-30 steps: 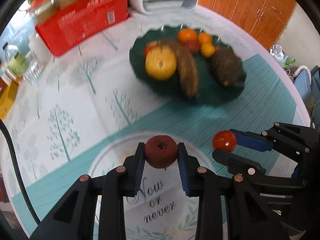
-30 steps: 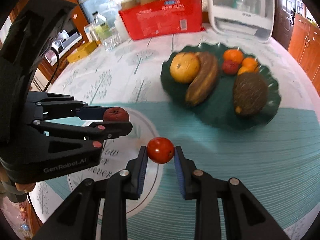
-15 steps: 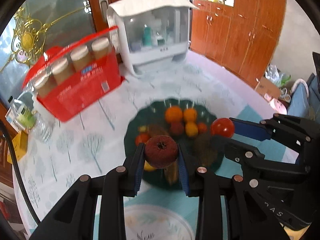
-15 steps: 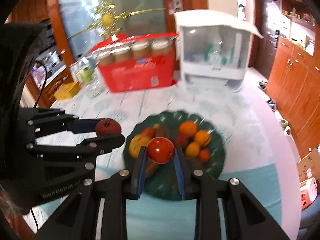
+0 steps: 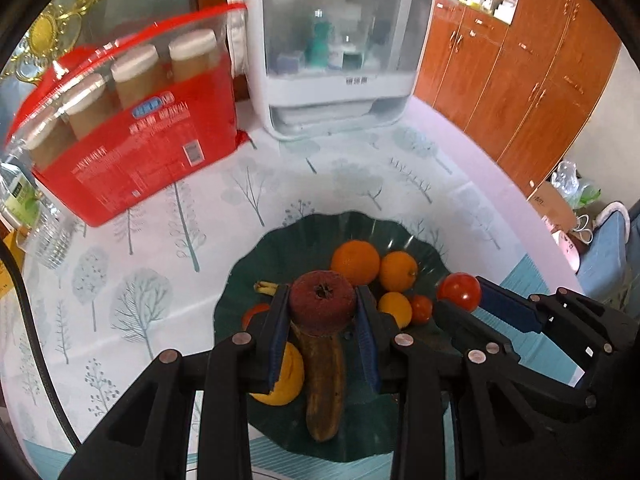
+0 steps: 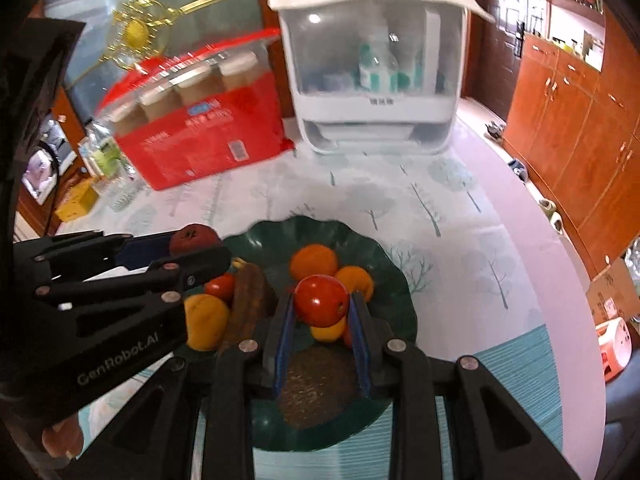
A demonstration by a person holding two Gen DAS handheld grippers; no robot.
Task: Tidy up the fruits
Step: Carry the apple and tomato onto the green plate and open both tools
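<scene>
Green plate (image 5: 240, 288) already holds most fruit; my left gripper (image 5: 322, 322) clamps a dark red fruit (image 5: 322, 307), my right gripper (image 6: 320, 312) a tomato (image 6: 322, 300), both above it, unreleased.

Round table (image 5: 360, 168) under a pale cloth printed with grey-green trees; a teal striped band (image 6: 532, 364) runs along its near right edge. At the far edge, centre, a white lidded cabinet with clear walls (image 6: 376, 80), bottles dim inside. Just left of it a red carton (image 5: 132, 140) of capped jars, tilted. Plastic bottles (image 6: 106, 156) and a yellow box (image 6: 78, 200) at the far left edge. Behind: a frosted glass panel with gold ornament (image 6: 132, 36). Right wall lined with orange-brown wooden cupboards (image 5: 532, 92), a dark door (image 6: 500, 40) beyond. Cardboard box (image 6: 612, 292) on the floor below. Daylight, soft glare.
</scene>
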